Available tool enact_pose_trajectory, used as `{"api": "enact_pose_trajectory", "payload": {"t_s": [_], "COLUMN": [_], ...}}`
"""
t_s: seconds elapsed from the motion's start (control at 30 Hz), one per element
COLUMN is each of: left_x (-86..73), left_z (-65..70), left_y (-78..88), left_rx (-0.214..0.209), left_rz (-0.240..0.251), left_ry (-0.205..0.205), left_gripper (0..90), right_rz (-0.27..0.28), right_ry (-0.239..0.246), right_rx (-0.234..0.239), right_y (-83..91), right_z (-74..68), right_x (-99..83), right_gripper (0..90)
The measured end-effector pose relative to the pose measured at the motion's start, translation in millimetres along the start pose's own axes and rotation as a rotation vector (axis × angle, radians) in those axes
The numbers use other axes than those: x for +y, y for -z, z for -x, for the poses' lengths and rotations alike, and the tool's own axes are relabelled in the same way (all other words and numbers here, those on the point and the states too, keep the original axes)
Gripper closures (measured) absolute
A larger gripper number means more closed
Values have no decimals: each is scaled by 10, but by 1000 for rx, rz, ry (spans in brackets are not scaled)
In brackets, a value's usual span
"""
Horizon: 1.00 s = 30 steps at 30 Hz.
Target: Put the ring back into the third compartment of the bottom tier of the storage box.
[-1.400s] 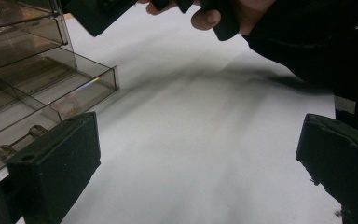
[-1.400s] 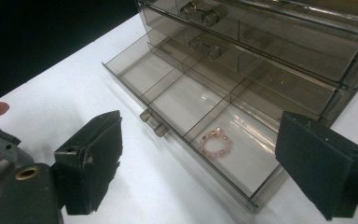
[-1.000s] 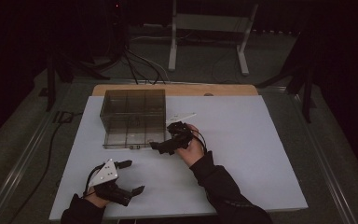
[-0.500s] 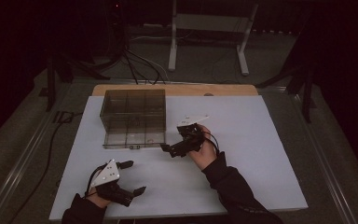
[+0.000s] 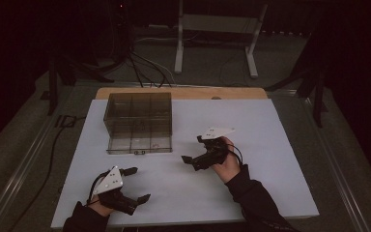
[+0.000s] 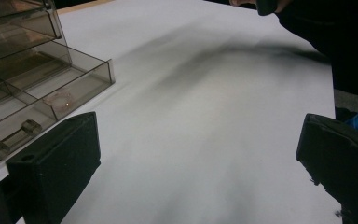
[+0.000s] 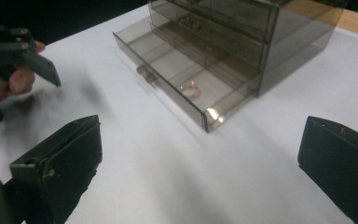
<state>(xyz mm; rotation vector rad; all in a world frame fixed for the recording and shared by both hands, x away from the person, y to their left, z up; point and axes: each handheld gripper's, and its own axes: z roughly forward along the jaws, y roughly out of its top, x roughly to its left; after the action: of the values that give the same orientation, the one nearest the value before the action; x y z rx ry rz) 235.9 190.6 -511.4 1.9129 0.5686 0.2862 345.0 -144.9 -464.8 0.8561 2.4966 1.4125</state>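
A smoky clear drawer box [image 5: 139, 122] sits toward the far left of the white table [image 5: 270, 125], its bottom drawer [image 7: 177, 88] pulled out with a small ring [image 7: 189, 89] lying inside. Bare tabletop lies between it and both grippers. The left gripper [image 5: 134, 186] rests near the front edge, jaws spread wide and empty. The right gripper [image 5: 189, 152], also wide open and holding nothing, has drawn back rightward from the drawer front since a second ago.
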Motion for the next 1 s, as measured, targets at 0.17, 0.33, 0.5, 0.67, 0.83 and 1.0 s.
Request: {"api": "enact_pose_trajectory", "payload": {"t_s": [0.17, 0.33, 0.5, 0.67, 0.83, 1.0], "left_x": [1, 0, -2, -2, -4, -4], "left_z": [2, 2, -1, -2, -2, -2], "left_y": [-1, -3, -4, 1, 4, 1], "left_rx": [2, 1, -1, 0, 0, 0], "left_rz": [-1, -4, -5, -4, -3, -7], "left_ry": [0, 0, 0, 2, 3, -1], "left_gripper": [6, 6, 6, 6, 6, 6], "right_rz": [-9, -12, 4, 11, 14, 20], "right_ry": [8, -9, -20, -11, -26, -43], "right_rx": [-11, -16, -24, -29, -29, -54], "right_y": [98, 204, 340, 448, 605, 796], "right_z": [45, 104, 158, 164, 178, 207], "right_x": [-183, -365, -507, -611, -754, -877], "right_gripper": [0, 0, 0, 0, 0, 0]}}
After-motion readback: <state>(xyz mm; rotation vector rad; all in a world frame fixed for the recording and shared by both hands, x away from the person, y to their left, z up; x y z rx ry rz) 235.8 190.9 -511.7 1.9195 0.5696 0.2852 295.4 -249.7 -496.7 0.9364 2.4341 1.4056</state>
